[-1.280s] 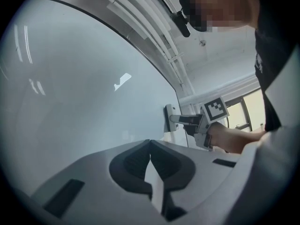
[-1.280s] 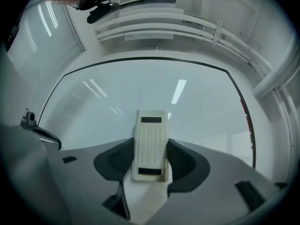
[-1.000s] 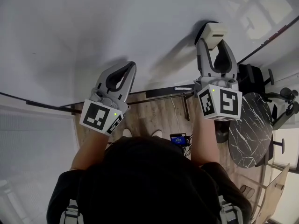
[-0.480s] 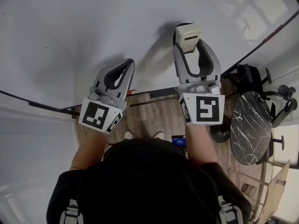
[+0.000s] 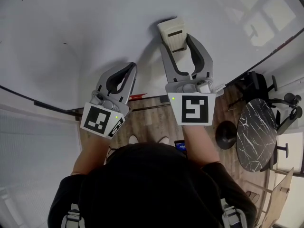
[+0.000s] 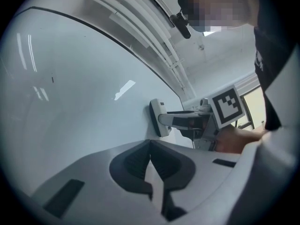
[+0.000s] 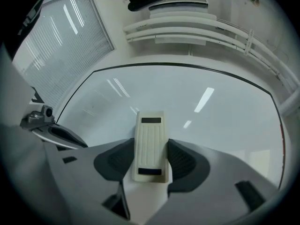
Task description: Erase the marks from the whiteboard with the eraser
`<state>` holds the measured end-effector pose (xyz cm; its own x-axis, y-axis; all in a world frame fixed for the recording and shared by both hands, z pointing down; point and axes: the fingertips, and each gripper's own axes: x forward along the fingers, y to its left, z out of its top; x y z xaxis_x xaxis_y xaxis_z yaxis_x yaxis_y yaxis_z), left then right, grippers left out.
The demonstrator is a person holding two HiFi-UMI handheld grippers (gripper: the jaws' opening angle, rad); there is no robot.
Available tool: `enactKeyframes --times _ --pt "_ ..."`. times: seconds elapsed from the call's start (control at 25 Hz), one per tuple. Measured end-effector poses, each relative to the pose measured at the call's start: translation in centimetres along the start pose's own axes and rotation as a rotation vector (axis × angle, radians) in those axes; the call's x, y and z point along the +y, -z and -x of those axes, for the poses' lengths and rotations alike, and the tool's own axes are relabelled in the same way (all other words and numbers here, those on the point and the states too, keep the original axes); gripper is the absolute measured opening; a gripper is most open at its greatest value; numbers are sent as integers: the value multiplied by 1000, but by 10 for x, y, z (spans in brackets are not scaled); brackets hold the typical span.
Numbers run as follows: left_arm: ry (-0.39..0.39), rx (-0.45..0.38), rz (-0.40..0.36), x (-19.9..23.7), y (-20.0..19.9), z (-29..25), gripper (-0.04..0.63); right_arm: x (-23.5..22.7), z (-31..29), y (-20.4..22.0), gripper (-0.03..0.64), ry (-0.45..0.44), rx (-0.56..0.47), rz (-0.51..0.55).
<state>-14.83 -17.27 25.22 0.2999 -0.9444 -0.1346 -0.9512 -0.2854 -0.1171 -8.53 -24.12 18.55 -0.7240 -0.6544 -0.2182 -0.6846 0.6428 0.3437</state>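
Whiteboard [image 5: 95, 23] mostly clean; one faint speck [image 5: 65, 43] at left. Your right gripper [image 5: 176, 41] clamps the eraser [image 5: 171, 30] against it, swept leftward over the last second, so wiping looks under way. Left gripper [image 5: 130, 68] closed, empty.

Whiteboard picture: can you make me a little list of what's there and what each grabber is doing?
surface: whiteboard, mostly clean
marks: one tiny dark mark up and to the left of the grippers
tool: cream eraser, flat against the whiteboard
right gripper: shut on the eraser
left gripper: shut, holding nothing, near the whiteboard's lower edge
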Motion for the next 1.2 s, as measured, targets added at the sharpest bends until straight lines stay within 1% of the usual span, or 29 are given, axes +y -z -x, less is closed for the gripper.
enactKeyframes --times 0.2,0.32,0.44,0.56,0.8,1.04,1.2 --pt "4 3 -7 -10 -7 -6 5 -25 9 -8 222 14 -2 -29" --pt "11 3 -5 -7 1 -8 5 -37 7 6 222 37 4 -26" --pt "23 3 0 -1 13 -10 5 -57 7 21 222 82 14 -43" --pt "35 7 -4 -9 17 -17 5 -89 16 30 222 124 32 -87" --pt "56 15 1 -25 21 -32 5 -146 33 49 222 213 52 -115" --pt "64 17 5 -36 25 -47 5 -182 46 69 222 263 81 -112" --pt "68 28 6 -43 28 -54 5 -210 56 84 222 295 96 -147"
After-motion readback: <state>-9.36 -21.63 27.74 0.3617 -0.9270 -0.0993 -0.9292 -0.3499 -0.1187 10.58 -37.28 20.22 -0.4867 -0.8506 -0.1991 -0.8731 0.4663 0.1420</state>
